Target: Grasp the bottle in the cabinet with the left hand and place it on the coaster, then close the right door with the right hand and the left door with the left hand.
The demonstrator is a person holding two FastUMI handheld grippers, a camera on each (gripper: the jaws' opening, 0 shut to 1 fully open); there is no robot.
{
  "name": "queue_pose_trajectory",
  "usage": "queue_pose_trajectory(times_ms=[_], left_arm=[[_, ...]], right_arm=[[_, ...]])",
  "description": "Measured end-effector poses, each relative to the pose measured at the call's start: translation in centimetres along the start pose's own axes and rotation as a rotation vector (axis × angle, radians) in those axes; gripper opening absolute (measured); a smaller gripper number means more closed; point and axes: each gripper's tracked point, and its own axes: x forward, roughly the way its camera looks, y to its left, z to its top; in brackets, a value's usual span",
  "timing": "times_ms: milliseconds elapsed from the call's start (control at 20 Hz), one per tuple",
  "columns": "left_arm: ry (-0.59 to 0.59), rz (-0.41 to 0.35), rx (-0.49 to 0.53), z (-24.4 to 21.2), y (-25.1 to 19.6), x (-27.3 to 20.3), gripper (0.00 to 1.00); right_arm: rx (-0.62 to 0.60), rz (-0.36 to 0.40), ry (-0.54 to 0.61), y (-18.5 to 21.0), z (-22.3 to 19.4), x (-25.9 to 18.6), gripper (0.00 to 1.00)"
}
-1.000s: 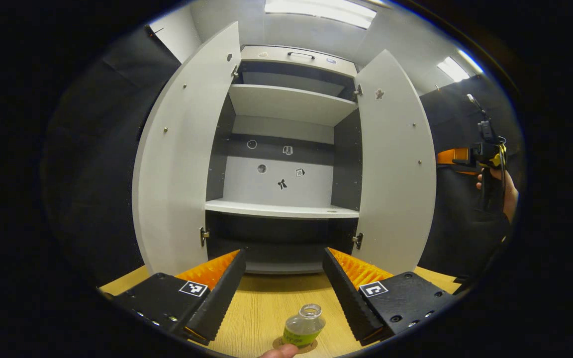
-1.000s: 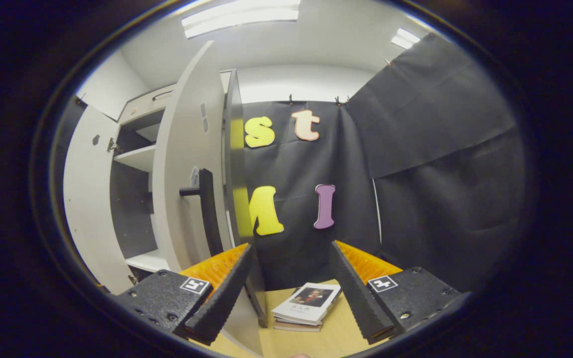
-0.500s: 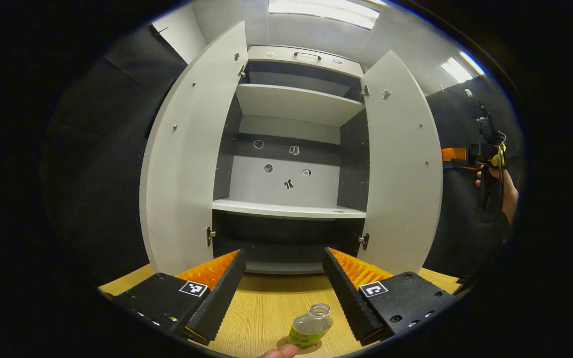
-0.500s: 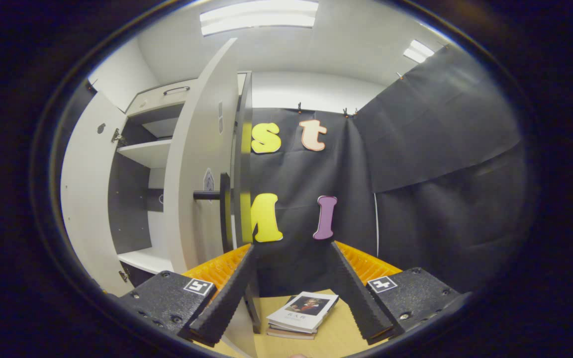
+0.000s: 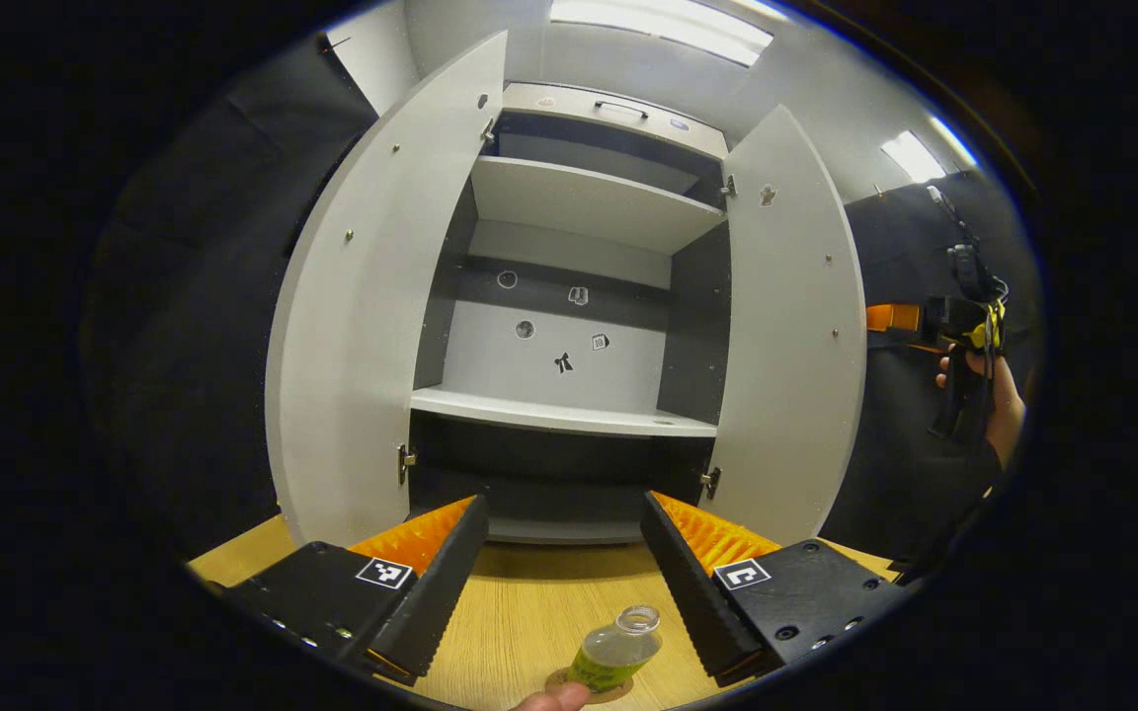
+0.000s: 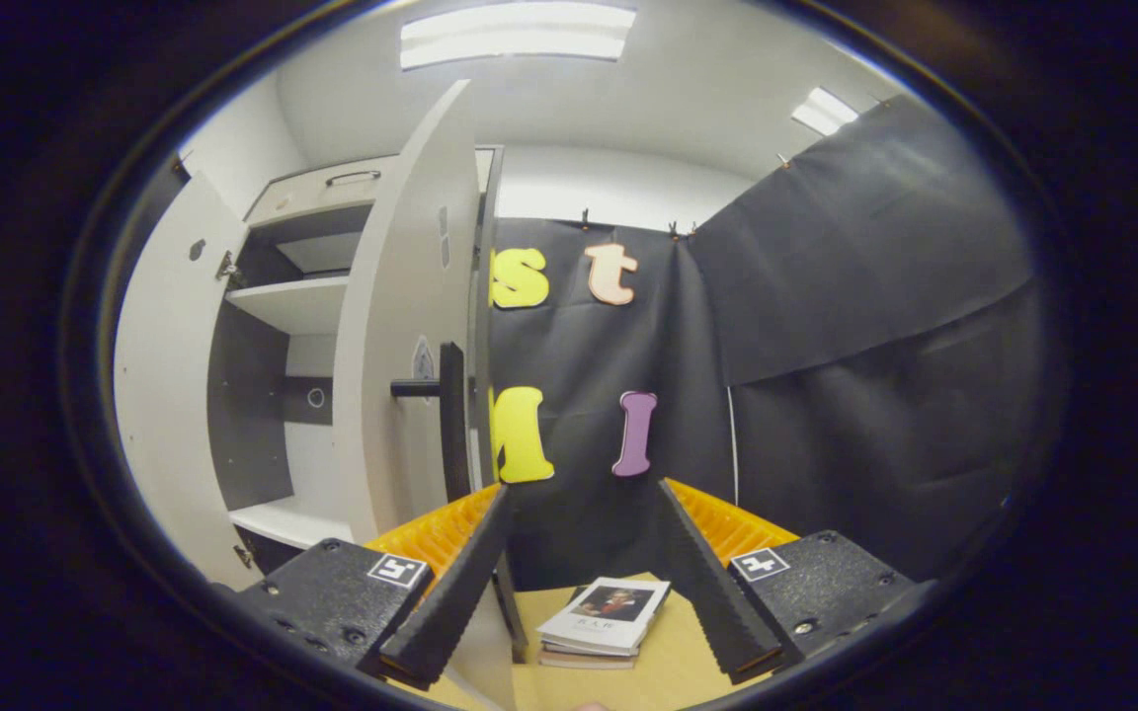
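Note:
In the left gripper view a small clear bottle (image 5: 616,651) with a green label stands on a round coaster (image 5: 620,691) on the wooden table, just in front of my left gripper (image 5: 561,583), which is open and empty. Behind it the white cabinet has its left door (image 5: 371,326) and right door (image 5: 791,336) both swung open. At the far right a hand holds my right gripper (image 5: 934,321) beyond the right door. In the right gripper view my right gripper (image 6: 581,583) is open and empty, close to the right door's (image 6: 406,336) outer face with its black handle (image 6: 448,420).
The cabinet shelves (image 5: 569,410) are bare, with small stickers on the back panel. A short stack of books (image 6: 604,622) lies on the table (image 6: 668,671) in front of the right gripper, below the black cloth wall.
Both views shifted only slightly. The right gripper's camera swung a little, so the right door's handle is seen more edge-on. The bottle stays on the coaster; both doors remain open.

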Motion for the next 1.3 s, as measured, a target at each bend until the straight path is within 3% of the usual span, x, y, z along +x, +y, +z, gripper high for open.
queue_pose_trajectory(times_ms=[100,150,300,350,400,550,600,750,800,900,1000,1100,1150,1300], left_arm=[[-0.001,0.008,-0.001,0.1,0.5,-0.2,1.00],[-0.003,0.018,0.014,0.1,0.9,-0.3,0.95],[-0.026,0.032,0.048,0.7,1.8,-0.8,0.95],[-0.032,0.037,0.048,0.9,2.1,-1.0,0.95],[-0.035,0.048,0.049,1.0,2.4,-1.4,0.95],[-0.034,0.092,0.043,1.0,3.8,-2.2,0.95],[-0.033,0.105,0.040,1.0,4.3,-2.4,0.95],[-0.025,0.139,0.048,0.9,5.3,-3.1,0.95],[-0.026,0.148,0.048,0.9,5.5,-3.3,1.00],[-0.023,0.157,0.044,1.0,5.7,-3.5,0.95],[-0.022,0.155,0.045,0.9,5.8,-3.4,1.00],[-0.022,0.147,0.040,0.9,5.3,-3.1,0.90],[-0.019,0.141,0.036,0.8,5.1,-2.9,0.95],[-0.011,0.115,0.024,0.6,4.6,-2.5,0.95]], right_arm=[[0.008,0.049,0.016,2.0,-0.2,-0.2,0.97],[0.016,0.077,0.025,3.0,-0.3,-0.4,0.97],[0.046,0.179,0.056,6.8,-1.1,-0.1,0.97],[0.054,0.214,0.065,8.1,-1.4,0.0,0.91],[0.053,0.246,0.069,9.3,-1.5,0.6,0.97],[0.072,0.334,0.089,12.5,-2.1,1.8,0.98],[0.082,0.346,0.098,13.1,-2.3,2.2,0.94],[0.085,0.349,0.096,14.1,-2.2,2.7,0.98],[0.083,0.354,0.091,14.2,-2.2,2.6,0.98],[0.075,0.357,0.085,14.2,-2.1,2.5,0.98],[0.067,0.355,0.083,14.1,-2.0,2.2,0.98],[0.064,0.348,0.094,13.8,-2.2,1.7,0.93],[0.057,0.340,0.100,13.3,-2.5,1.1,0.98],[0.036,0.298,0.068,10.9,-2.9,-0.7,0.98]])
